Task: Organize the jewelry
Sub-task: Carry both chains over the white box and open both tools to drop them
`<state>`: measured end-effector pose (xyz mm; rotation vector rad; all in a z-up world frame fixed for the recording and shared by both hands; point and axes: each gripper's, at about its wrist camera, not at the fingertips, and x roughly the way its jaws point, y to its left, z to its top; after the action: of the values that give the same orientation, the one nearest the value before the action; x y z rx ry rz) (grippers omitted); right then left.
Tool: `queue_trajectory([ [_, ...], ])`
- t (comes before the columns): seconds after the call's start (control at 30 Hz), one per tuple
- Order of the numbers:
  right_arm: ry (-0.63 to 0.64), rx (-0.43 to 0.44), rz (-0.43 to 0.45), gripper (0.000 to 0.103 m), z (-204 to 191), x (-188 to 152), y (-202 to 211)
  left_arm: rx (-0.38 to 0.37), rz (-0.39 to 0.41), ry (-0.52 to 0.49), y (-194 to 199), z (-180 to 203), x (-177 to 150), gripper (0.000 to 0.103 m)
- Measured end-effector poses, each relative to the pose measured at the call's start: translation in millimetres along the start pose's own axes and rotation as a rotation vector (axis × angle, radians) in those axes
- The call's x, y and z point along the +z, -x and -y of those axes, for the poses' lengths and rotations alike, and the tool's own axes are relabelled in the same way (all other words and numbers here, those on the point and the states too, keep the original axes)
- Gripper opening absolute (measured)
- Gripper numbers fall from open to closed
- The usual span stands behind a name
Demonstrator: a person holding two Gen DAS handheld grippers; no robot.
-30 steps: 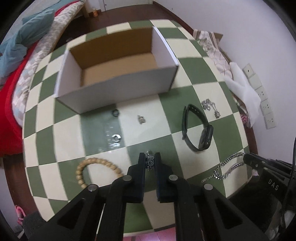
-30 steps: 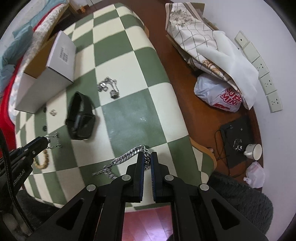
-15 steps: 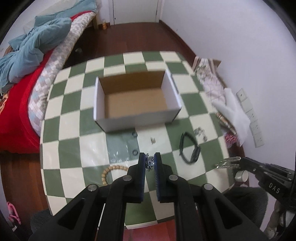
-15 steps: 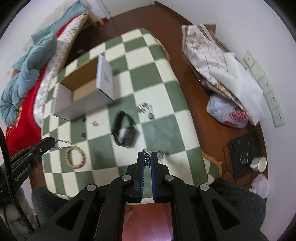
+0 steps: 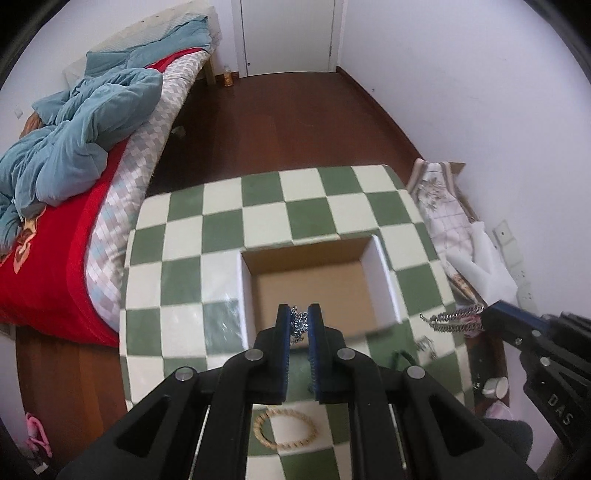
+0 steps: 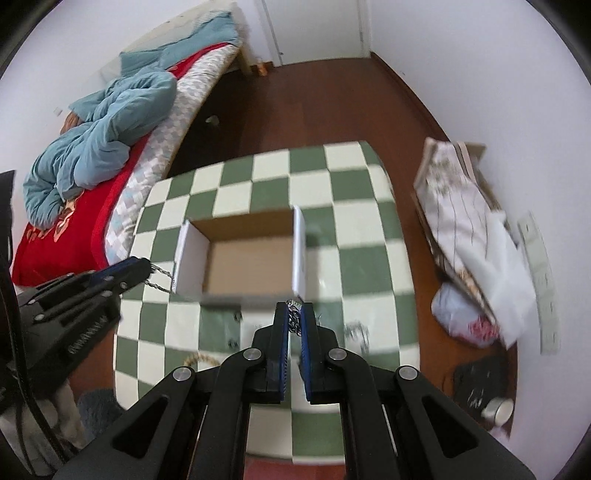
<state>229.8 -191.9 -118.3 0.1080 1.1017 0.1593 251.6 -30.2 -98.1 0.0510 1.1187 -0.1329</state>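
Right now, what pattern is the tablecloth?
Green and cream checks on the tablecloth; the left wrist view shows it best.

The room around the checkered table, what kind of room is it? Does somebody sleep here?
Most likely a bedroom in a home. A bed with a red cover and a crumpled blue-green blanket stands beside the green-and-cream checkered table, on a dark wooden floor that leads to a white door.

Green-and-cream checkered table [image 5: 221, 229], bearing open cardboard box [image 5: 314, 288], beaded bracelet [image 5: 286, 428], small jewelry pieces.
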Motion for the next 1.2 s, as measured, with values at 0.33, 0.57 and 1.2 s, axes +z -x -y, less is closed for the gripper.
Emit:
queue_trajectory([
  [0.33, 0.041, -0.011, -0.058, 0.007, -30.2, 67.5, -76.3, -0.041, -0.102, 0.097, -70.1, -34.3, 36.5, 0.006],
  [0.57, 0.063, 0.001, -0.170, 0.007, -37.7, 80.0, -146.0, -0.122, -0.201, 0.173, -117.0, -49.2, 49.8, 0.007],
  [1.2, 0.053, -0.158, -0.236, 0.101, -28.5, 40.4, -156.5, 0.167, -0.076, 0.124, -92.8, -58.4, 20.4, 0.103],
])
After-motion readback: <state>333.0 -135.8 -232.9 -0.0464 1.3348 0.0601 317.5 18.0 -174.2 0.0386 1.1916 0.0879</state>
